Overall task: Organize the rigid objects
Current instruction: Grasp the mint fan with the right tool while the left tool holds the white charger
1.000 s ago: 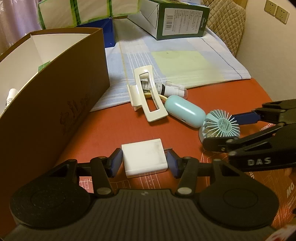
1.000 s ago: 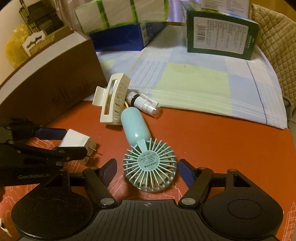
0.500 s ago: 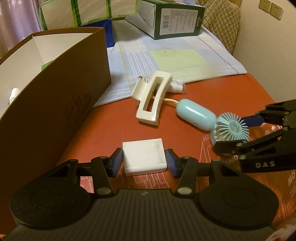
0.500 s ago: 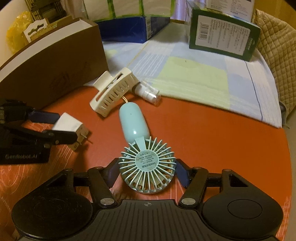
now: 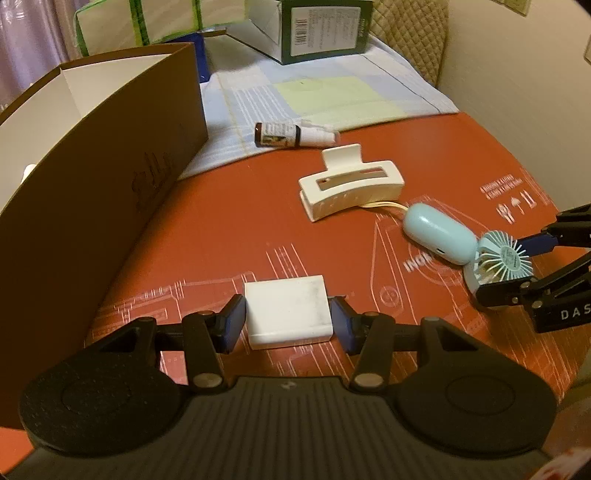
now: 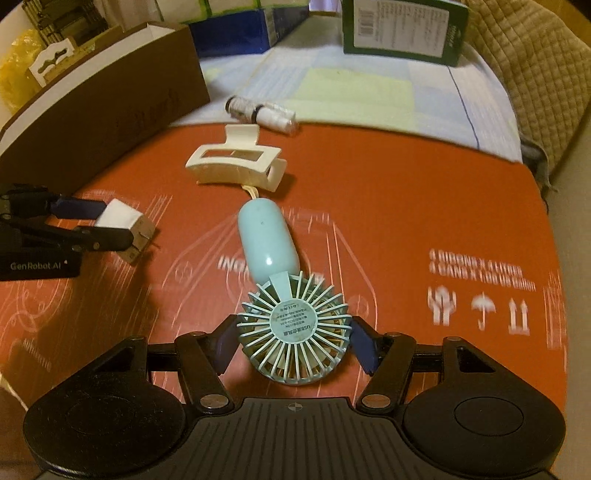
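My left gripper (image 5: pixel 288 317) is shut on a white plug adapter (image 5: pixel 287 316), held above the red mat; the adapter also shows in the right wrist view (image 6: pixel 123 225). My right gripper (image 6: pixel 293 341) is shut on the head of a light blue hand fan (image 6: pixel 288 314), whose handle (image 6: pixel 267 240) points away; the fan also shows in the left wrist view (image 5: pixel 472 251). The fan's cord runs to a cream hair claw clip (image 6: pixel 236 162), also in the left wrist view (image 5: pixel 351 186). A small spray bottle (image 5: pixel 291 133) lies on the cloth's edge.
A tall brown open box (image 5: pixel 103 155) stands at the left. A checked cloth (image 6: pixel 351 85) covers the far table. A green carton (image 6: pixel 402 29) and a blue-and-green box (image 6: pixel 240 29) stand at the back. The red mat's edge (image 6: pixel 554 258) is at the right.
Both grippers have risen and pulled back with their objects. The fan's cord has dragged the claw clip away from the spray bottle onto the red mat, turning it.
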A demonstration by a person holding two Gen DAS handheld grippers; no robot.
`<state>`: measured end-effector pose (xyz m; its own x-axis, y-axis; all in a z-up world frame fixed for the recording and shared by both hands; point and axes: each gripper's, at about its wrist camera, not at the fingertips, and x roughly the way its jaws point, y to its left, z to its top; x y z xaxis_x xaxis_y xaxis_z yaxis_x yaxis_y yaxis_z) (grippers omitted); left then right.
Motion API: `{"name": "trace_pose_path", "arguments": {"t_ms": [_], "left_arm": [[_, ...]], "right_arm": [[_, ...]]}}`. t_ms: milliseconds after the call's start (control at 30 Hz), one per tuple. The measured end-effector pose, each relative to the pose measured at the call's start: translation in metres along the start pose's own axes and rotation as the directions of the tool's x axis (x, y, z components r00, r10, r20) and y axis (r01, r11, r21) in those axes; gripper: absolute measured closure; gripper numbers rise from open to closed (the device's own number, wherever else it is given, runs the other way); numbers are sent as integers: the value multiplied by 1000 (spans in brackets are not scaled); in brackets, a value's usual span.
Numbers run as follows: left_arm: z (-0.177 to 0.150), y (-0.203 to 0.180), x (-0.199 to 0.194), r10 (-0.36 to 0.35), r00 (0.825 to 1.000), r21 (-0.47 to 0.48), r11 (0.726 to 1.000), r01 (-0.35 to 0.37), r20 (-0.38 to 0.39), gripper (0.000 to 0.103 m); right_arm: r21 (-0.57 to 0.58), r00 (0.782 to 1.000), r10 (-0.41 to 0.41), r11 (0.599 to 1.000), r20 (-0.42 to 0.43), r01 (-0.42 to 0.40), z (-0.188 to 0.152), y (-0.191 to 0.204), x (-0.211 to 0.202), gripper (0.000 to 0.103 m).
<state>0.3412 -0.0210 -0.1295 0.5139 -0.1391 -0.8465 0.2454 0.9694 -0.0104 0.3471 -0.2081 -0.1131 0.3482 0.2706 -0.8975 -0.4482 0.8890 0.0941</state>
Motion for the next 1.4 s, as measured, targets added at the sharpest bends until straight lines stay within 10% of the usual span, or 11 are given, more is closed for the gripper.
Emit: {"name": "trace_pose_path", "arguments": {"t_ms": [700, 1000, 1400], "left_arm": [[-7, 1, 0, -2, 1000, -41, 999, 2, 2, 58], [-2, 0, 3, 23, 1000, -55, 998, -23, 4, 58], [0, 0, -9, 24, 999, -77, 997, -22, 27, 58]], "right_arm": [[-76, 997, -25, 997, 69, 31, 6, 22, 2, 42], [-147, 998, -8, 989, 63, 17, 16, 24, 23, 72], [-142, 995, 55, 989, 84, -43, 14, 22, 8, 73]]}}
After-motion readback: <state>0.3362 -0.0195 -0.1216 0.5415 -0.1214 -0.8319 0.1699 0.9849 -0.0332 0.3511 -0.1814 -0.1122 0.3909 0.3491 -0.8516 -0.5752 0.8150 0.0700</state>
